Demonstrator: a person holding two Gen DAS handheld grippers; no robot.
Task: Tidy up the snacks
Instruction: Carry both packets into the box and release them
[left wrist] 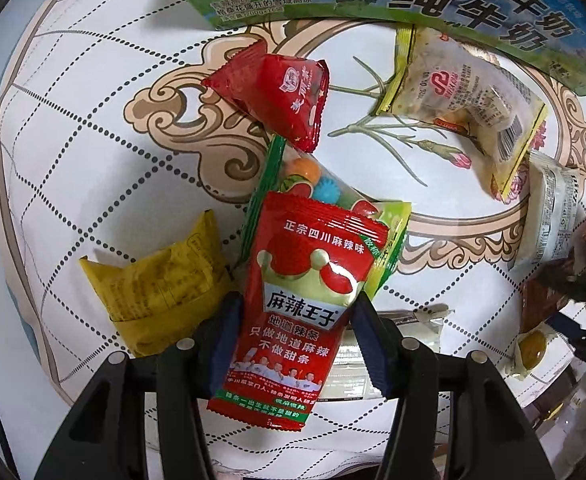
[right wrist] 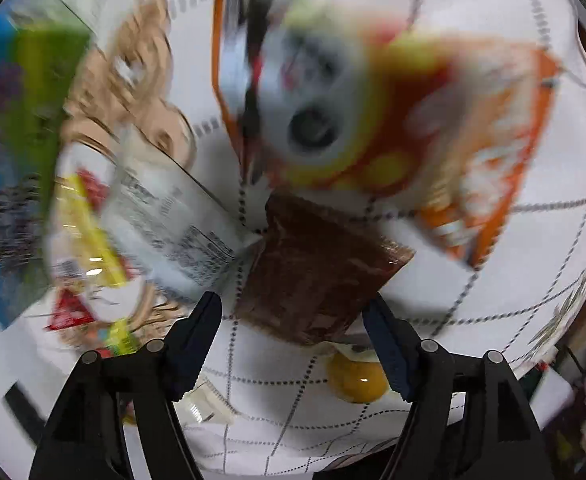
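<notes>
Snacks are lying scattered across a patterned tablecloth as sorting is under way. The left gripper is clamping a red spicy-strip packet at lower centre of its view, the packet's long axis running up the frame, along the fingers. The right gripper is standing spread and empty, a brown packet lying directly ahead between its fingertips. A milk carton box is filling the top edge.
</notes>
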